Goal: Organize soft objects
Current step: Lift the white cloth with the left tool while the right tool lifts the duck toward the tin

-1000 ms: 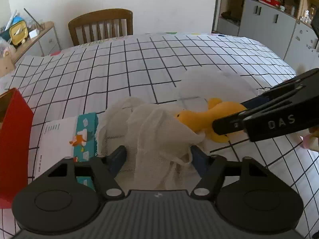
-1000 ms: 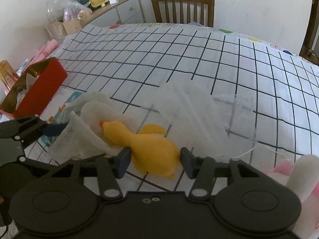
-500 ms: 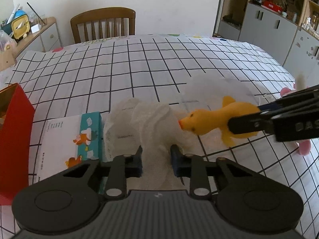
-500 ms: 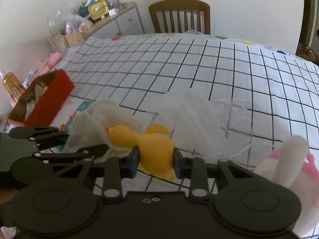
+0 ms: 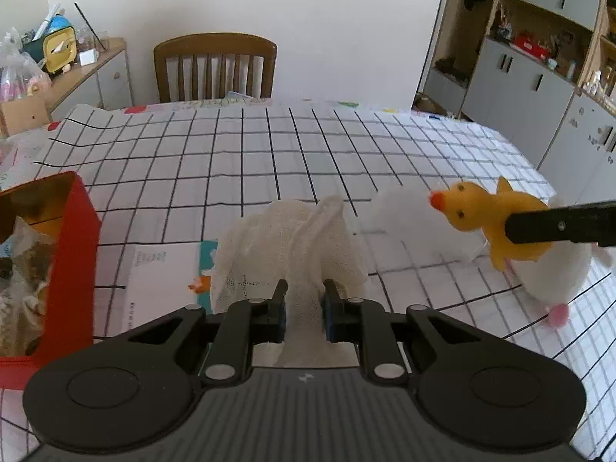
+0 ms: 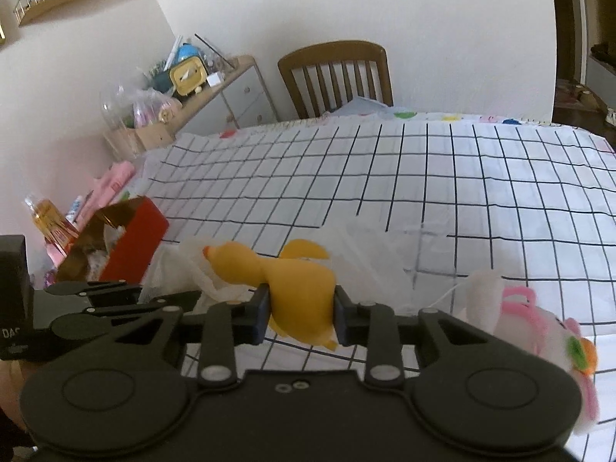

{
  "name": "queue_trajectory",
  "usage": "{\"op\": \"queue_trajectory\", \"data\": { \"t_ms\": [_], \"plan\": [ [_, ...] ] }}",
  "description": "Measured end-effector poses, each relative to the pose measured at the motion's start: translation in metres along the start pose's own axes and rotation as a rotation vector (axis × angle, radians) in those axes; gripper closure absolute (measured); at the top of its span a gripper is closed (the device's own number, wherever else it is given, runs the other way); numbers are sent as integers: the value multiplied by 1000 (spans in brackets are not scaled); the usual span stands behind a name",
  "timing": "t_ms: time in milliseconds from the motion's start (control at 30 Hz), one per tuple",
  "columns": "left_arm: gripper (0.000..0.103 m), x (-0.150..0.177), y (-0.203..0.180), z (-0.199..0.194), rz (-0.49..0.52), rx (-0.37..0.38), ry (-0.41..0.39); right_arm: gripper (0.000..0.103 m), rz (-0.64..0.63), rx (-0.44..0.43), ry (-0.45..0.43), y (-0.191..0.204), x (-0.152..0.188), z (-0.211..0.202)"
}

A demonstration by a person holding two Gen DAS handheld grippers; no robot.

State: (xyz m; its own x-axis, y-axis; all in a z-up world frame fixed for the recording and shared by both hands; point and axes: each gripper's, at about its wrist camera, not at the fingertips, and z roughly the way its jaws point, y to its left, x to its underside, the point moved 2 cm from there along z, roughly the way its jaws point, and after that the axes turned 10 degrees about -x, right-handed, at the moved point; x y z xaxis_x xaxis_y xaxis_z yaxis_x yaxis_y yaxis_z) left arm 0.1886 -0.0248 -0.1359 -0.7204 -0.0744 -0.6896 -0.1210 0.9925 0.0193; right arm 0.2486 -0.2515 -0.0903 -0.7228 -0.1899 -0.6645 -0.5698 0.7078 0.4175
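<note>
The left tongs (image 5: 302, 310) are pinched narrow on a bunched fold of white gauze cloth (image 5: 292, 246), an open, loosely woven mesh that stands up in soft crumpled peaks just ahead of the pads; their jaws have just been closing, with the cloth between them. The right tongs (image 6: 301, 310) clamp the plump body of a yellow plush duck (image 6: 285, 273), smooth and rounded, its orange beak pointing away towards the left tongs and its small wing sticking up behind. From the left wrist view the duck (image 5: 496, 223) hangs off to the right of the left tongs, clear of the counter (image 5: 269, 154), with one dark finger (image 5: 558, 227) of the right tongs across its belly. The counter wears a white cloth ruled in a black grid. Just right of the right tongs lies a fuzzy white and pink plush toy (image 6: 539, 323) with a green and orange patch. A thin, translucent white sheet (image 6: 381, 258) lies ahead of the duck, flat and wrinkled. Under the gauze, to the left of the left tongs, lies a flat printed packet (image 5: 161, 281) with a teal edge. Further left stands a red box (image 5: 73, 254), open at the top, holding crumpled pale material that I cannot identify. A wooden slat-backed chair (image 5: 215, 69) stands beyond the far edge.
</note>
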Motion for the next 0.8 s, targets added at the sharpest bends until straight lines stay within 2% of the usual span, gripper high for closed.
{"op": "queue_trajectory", "data": {
  "t_ms": [433, 800],
  "plan": [
    [86, -22, 27, -56, -54, 2, -33, 72, -10, -52, -14, 34, -10, -19],
    [86, -26, 77, -86, -91, -67, -65, 72, -65, -118, -14, 91, -28, 1]
  ]
}}
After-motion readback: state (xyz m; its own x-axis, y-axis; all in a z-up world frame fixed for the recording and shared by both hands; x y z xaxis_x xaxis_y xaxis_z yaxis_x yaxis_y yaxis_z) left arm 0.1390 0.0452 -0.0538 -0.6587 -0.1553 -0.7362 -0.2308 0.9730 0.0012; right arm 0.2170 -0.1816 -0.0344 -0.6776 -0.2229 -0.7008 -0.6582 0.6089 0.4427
